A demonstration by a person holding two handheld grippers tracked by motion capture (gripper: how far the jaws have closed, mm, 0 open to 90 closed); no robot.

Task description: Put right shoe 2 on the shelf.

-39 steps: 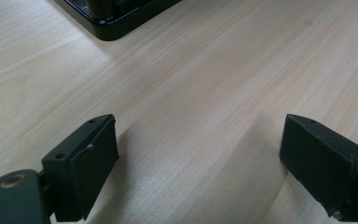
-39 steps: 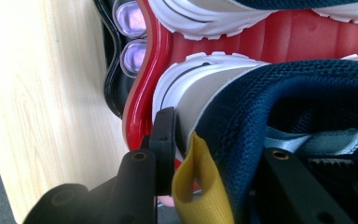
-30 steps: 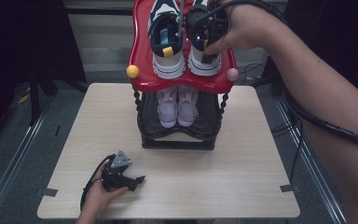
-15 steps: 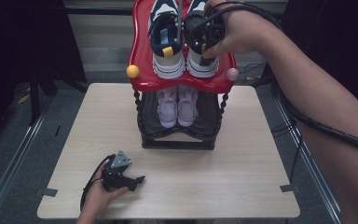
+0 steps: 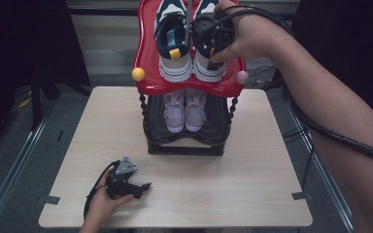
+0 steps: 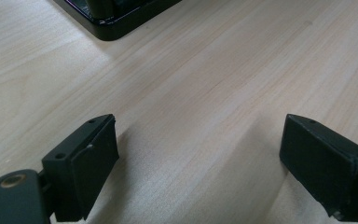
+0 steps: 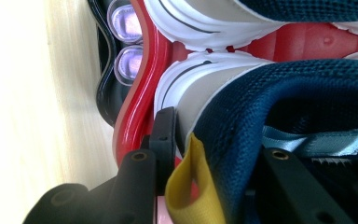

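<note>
A two-tier shoe rack stands at the back middle of the table, its red top shelf (image 5: 150,80) carrying a pair of navy-and-white sneakers. My right gripper (image 5: 214,38) is up there, shut on the heel of the right sneaker (image 5: 209,69). In the right gripper view one jaw sits outside the navy heel (image 7: 242,107) and the other inside the collar, with the yellow pull tab (image 7: 191,186) beside them. The left sneaker (image 5: 172,43) lies alongside. My left gripper (image 5: 143,189) rests on the table near the front left, open (image 6: 198,149), with bare wood between its jaws.
A pair of lavender shoes (image 5: 184,111) sits on the rack's black lower tier (image 5: 184,148). Yellow (image 5: 138,74) and pink (image 5: 242,76) knobs stick out at the red shelf's corners. The light wooden table (image 5: 252,170) has dark floor on all sides.
</note>
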